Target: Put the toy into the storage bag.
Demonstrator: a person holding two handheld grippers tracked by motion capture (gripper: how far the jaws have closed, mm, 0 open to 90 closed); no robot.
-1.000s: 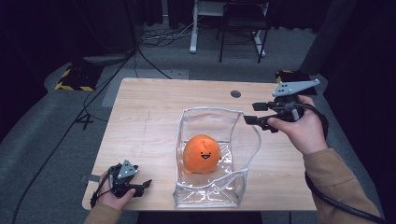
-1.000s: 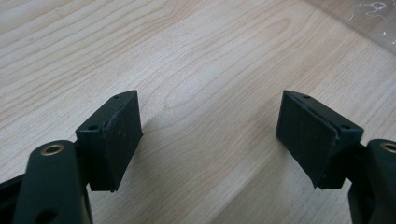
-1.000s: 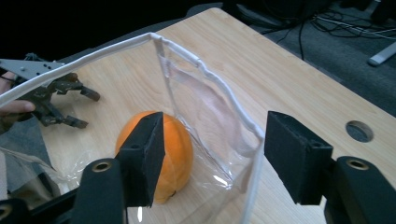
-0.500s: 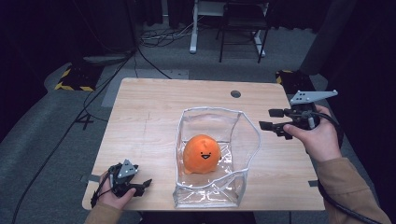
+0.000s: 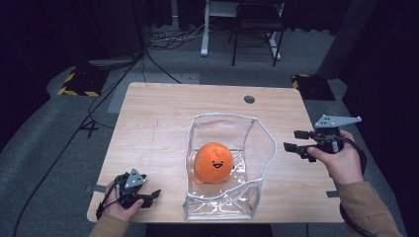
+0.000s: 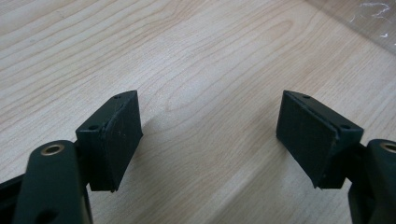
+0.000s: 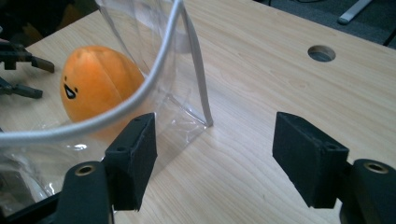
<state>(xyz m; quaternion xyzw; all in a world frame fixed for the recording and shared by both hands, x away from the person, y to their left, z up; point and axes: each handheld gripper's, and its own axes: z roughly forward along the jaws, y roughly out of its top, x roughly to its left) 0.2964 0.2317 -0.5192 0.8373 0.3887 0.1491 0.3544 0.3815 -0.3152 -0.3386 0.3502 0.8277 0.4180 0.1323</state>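
Right claw (image 5: 296, 140) has dropped from above the desk's (image 5: 163, 113) far right corner toward the clear bag (image 5: 262, 136), jaws just widening, empty. Orange plush (image 5: 213, 162) sits inside, beyond its tips. Left claw (image 5: 150, 196) spread, idle: rim grab likely next.

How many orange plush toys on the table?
1: a round orange plush toy with a smiling face, inside the clear plastic bag with white-trimmed rim at the wooden table's middle. None seems hidden.

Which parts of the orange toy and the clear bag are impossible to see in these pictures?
- Orange toy, right gripper view: its lower part is blurred behind the clear bag and its white rim.
- Clear bag, left gripper view: cut off by the top right edge.
- Toy's underside, high view: hidden, resting in the bag.
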